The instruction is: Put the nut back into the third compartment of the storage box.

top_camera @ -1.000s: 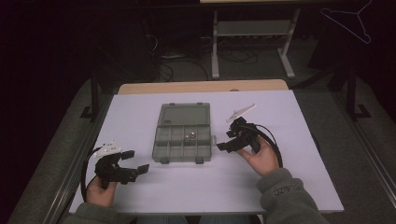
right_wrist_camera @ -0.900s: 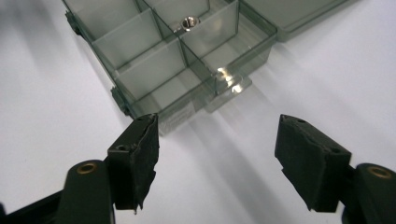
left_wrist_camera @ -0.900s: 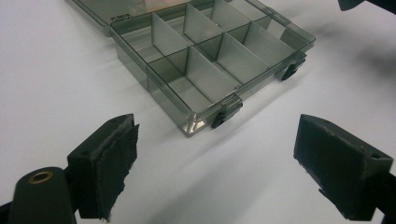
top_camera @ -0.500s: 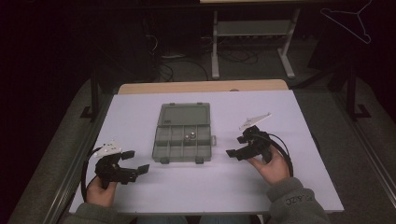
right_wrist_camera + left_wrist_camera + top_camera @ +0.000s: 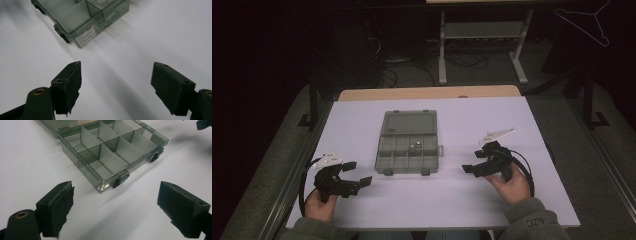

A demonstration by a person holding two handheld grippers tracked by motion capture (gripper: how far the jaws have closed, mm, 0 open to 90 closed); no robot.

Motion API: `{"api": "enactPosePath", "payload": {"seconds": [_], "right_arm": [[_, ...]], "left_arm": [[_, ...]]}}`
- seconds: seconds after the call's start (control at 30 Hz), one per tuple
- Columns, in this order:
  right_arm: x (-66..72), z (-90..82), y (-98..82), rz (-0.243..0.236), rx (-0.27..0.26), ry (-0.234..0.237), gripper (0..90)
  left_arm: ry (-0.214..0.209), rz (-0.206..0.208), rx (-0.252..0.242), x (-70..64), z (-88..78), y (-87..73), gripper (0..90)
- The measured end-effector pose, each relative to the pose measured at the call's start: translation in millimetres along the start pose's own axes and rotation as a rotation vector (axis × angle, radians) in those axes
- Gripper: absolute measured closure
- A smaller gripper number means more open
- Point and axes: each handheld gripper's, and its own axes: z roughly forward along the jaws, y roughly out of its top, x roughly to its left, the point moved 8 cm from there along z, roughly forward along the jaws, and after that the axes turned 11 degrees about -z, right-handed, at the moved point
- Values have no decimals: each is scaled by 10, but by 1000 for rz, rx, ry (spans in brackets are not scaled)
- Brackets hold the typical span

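From the high view, a white table [image 5: 362, 120] carries a grey plastic box [image 5: 408, 149] near its middle. The lid is flipped open toward the far edge. One small shiny thing [image 5: 416, 146] sits in a far compartment, but it is too small to name. The left gripper [image 5: 354, 184] rests near the near left corner, and the right gripper [image 5: 472, 169] sits toward the near right edge. Both are well apart from the box.

In the left gripper view, the jaws stand wide apart and hold nothing. The box [image 5: 110, 152] lies ahead with its two black latches [image 5: 120, 180] facing the gripper. The compartments seen here look empty. The top of the box is cut off by the picture's edge.

In the right gripper view, the jaws are also spread wide with nothing between them. A corner of the box [image 5: 82, 20] with a white label [image 5: 85, 36] shows, a little blurry. The words on the label cannot be read.

The box looks light, so a push from one gripper could slide it across the table. A bump could also shake the small shiny thing out of its place.
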Motion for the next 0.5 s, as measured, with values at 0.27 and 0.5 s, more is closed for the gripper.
{"api": "enactPosePath", "payload": {"seconds": [0.27, 0.5], "right_arm": [[4, -70, -121, 30, -17, -8, 219], [14, -120, -196, 33, -38, -24, 209]], "left_arm": [[5, 10, 16, 20, -10, -17, 128], [0, -2, 10, 10, 2, -24, 128]]}}
